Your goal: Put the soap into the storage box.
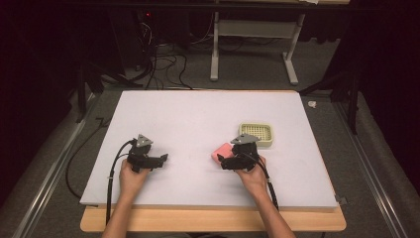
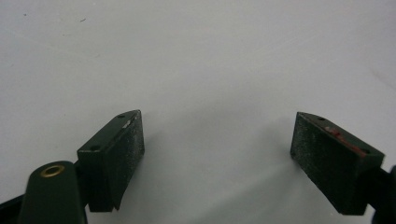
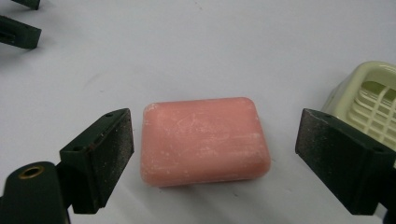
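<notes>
Right hand-held gripper (image 3: 215, 149) spread wide around pink soap (image 3: 203, 140), seemingly not touching; cream soap dish (image 3: 369, 100) just beside. Left hand-held gripper (image 2: 217, 140) released over bare tabletop (image 2: 196, 56).

Pink soap (image 3: 204, 140), cream lattice-patterned dish (image 3: 373, 100), black tongs (image 3: 212, 154).

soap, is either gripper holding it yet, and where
Nothing is held. The right gripper is open with its jaws either side of the soap, not touching. The left gripper is open over bare table.
</notes>
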`<action>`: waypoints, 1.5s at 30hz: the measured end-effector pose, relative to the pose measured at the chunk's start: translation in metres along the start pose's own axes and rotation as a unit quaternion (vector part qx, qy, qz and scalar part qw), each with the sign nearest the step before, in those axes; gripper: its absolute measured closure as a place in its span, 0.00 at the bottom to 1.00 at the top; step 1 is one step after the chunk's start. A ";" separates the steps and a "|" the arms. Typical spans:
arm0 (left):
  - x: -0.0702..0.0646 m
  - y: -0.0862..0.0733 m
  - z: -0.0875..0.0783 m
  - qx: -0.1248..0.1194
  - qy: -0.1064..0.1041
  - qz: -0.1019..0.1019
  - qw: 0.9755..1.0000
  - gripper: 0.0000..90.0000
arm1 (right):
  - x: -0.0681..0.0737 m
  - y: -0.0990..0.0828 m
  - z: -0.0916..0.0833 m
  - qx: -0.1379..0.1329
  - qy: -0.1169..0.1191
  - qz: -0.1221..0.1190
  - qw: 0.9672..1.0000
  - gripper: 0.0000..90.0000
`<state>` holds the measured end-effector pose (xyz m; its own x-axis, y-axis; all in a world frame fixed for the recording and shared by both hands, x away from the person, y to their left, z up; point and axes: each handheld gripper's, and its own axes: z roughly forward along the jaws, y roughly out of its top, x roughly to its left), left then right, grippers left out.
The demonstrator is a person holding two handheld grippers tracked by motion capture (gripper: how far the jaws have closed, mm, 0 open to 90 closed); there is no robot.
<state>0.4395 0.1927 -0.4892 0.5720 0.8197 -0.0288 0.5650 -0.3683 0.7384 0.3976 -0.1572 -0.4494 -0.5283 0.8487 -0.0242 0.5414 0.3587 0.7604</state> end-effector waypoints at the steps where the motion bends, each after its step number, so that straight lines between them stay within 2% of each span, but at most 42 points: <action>1: 0.000 0.000 0.000 0.000 0.000 0.000 1.000 0.20 | 0.000 0.000 0.001 0.000 -0.003 -0.004 1.000 0.13; 19: 0.000 0.000 0.000 0.000 0.000 0.000 1.000 0.20 | 0.001 -0.001 0.019 0.012 0.013 0.009 1.000 0.13; 22: 0.000 0.000 0.000 0.000 0.000 0.000 1.000 0.20 | 0.001 -0.002 0.025 0.024 0.016 0.005 1.000 0.12; 38: 0.000 0.000 0.000 0.000 0.000 0.001 1.000 0.20 | 0.004 -0.007 0.044 0.054 0.008 0.006 0.999 0.13; 45: 0.000 0.000 0.000 0.000 0.000 0.000 1.000 0.20 | 0.005 -0.009 0.045 0.048 0.003 0.006 0.999 0.12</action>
<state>0.4394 0.1925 -0.4892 0.5729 0.8191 -0.0284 0.5646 -0.3692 0.7382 0.4191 -0.1385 -0.4852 -0.5252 0.8509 -0.0104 0.6085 0.3842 0.6943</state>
